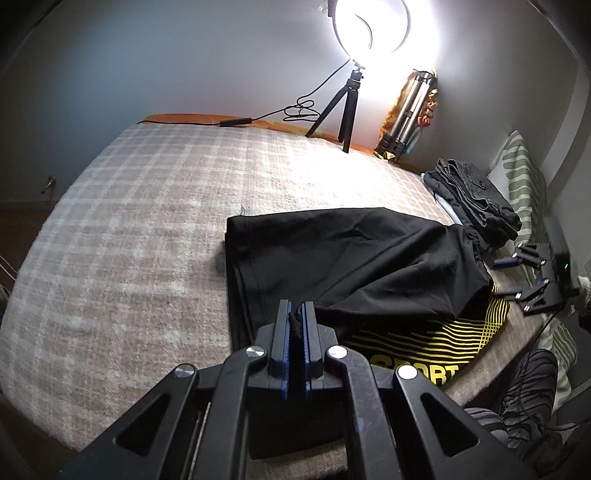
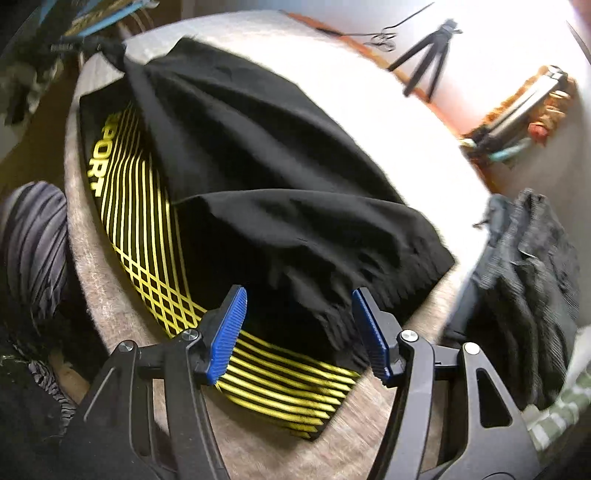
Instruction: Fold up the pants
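Black pants [image 1: 332,258] with a yellow striped print lie partly folded on a bed covered by a checked blanket [image 1: 129,206], a plain black panel doubled over the printed layer. At about 6 o'clock in the left wrist view, the left tongs [image 1: 295,314] are clenched on a pinch of black cloth at the pants' near edge, a dark wisp showing between the blue pads. The fabric looks thin, light and limp; it drapes in soft creases and would likely slump or slide if lifted by one corner alone. At 3 o'clock in the same view, the right tongs [image 1: 532,280] hang beside the gathered waistband, with a stack of dark folded clothes [image 1: 476,199] just beyond at 2 o'clock. In the right wrist view, the right tongs [image 2: 297,325] stand released, blue pads apart on either side of the ruffled waistband [image 2: 317,295] without pressing it. That thicker, gathered band looks the firmest place to take hold, matched by a grip on the opposite edge so the cloth stays taut. A ring light [image 1: 373,26] on a small tripod glares at 12 o'clock.
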Action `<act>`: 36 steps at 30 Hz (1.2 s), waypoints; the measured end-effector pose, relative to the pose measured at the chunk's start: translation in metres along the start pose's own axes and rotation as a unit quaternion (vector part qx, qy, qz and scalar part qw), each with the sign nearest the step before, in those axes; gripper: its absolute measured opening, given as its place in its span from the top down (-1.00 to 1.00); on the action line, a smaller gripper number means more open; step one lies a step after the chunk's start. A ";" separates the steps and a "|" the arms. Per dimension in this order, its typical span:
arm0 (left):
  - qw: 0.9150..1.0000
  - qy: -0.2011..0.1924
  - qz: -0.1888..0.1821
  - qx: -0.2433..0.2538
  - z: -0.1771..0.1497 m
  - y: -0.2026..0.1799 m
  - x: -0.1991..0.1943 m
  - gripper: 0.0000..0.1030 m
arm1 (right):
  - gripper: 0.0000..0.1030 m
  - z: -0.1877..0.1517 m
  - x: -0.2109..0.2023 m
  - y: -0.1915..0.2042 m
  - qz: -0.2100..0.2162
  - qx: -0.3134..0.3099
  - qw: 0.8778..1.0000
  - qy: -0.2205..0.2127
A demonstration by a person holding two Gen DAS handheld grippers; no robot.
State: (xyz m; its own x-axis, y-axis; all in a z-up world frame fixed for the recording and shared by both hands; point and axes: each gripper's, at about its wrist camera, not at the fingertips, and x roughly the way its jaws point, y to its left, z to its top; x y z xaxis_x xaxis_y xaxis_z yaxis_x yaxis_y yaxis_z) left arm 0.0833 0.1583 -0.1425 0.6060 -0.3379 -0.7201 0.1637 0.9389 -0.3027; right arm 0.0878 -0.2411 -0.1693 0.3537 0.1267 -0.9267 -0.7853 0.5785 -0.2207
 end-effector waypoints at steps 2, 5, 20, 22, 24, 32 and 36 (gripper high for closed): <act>1.000 0.002 0.000 -0.007 0.001 0.004 0.001 0.94 | -0.20 0.002 0.019 0.007 -0.023 -0.023 0.999 0.023; 1.000 0.004 0.002 -0.012 0.004 0.007 0.003 0.94 | -0.20 0.002 0.025 0.004 -0.029 -0.030 0.999 0.022; 1.000 0.003 -0.006 0.005 -0.020 -0.006 -0.023 0.94 | 0.92 -0.021 -0.063 0.009 -0.051 -0.033 0.998 0.007; 1.000 0.010 -0.005 0.007 -0.030 -0.006 -0.023 0.94 | 0.93 -0.028 -0.061 0.013 -0.039 -0.034 0.999 0.015; 0.999 0.030 -0.013 0.000 -0.042 -0.002 -0.018 0.94 | 0.93 -0.035 -0.057 0.021 -0.038 -0.042 0.998 0.024; 0.997 0.071 0.001 -0.005 -0.073 0.003 -0.018 0.92 | 0.92 -0.043 -0.018 0.043 -0.029 -0.077 0.994 0.068; 0.996 0.082 0.022 0.001 -0.073 0.007 -0.024 0.87 | 0.92 -0.040 -0.005 0.034 -0.008 -0.050 0.995 0.090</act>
State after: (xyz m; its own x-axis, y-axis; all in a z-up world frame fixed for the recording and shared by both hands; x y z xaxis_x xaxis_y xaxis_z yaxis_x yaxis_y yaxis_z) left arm 0.0129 0.1687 -0.1728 0.4774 -0.3025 -0.8250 0.1414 0.9531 -0.2676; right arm 0.0389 -0.2539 -0.1846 0.2778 -0.0333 -0.9601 -0.8296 0.4956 -0.2572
